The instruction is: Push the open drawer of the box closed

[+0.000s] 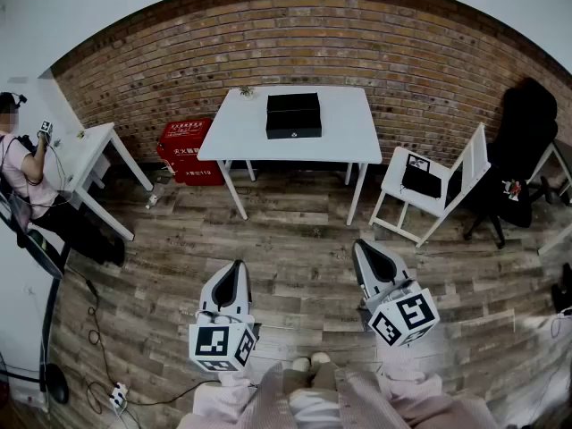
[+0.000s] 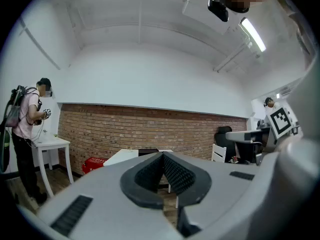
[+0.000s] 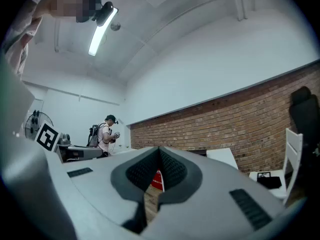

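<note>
A black box (image 1: 293, 116) stands on a white table (image 1: 241, 128) against the brick wall, far ahead of me. Its front faces me, and from here I cannot tell how far the drawer stands out. Both grippers hang level over the wooden floor, well short of the table. My left gripper (image 1: 238, 268) is shut with nothing between its pads. My right gripper (image 1: 364, 250) is likewise shut and empty. In the left gripper view the jaws (image 2: 162, 155) meet just in front of the box (image 2: 147, 151). The right gripper view shows the shut jaws (image 3: 160, 152) with the box (image 3: 198, 152) to their right.
A white chair (image 1: 465, 172) with a black item on its seat stands right of the table, and a black office chair (image 1: 523, 141) beyond it. A red case (image 1: 183, 150) sits under the table's left side. A person (image 1: 20, 168) stands by a small white table (image 1: 94, 146). Cables (image 1: 103, 387) lie on the floor.
</note>
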Tool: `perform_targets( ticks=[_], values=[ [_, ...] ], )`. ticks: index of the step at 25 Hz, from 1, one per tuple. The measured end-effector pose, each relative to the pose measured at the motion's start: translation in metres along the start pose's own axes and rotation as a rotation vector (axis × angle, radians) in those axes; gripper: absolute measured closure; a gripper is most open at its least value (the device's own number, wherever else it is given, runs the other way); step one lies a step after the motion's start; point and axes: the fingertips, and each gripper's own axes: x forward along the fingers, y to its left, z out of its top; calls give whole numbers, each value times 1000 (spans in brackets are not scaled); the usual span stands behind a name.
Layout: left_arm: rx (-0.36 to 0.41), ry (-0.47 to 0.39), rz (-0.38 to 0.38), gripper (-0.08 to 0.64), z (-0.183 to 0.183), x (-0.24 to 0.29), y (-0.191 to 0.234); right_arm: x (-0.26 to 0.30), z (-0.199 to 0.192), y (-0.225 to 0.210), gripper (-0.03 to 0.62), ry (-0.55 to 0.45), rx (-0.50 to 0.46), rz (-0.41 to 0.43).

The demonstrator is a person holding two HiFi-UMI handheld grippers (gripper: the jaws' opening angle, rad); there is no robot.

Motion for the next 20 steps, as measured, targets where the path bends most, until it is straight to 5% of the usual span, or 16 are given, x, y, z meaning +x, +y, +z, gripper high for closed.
perform_targets(
  ticks=[20],
  values=[
    [8, 0, -31, 565, -1, 30, -41, -9, 0, -35, 589, -19, 2, 11]
  ],
)
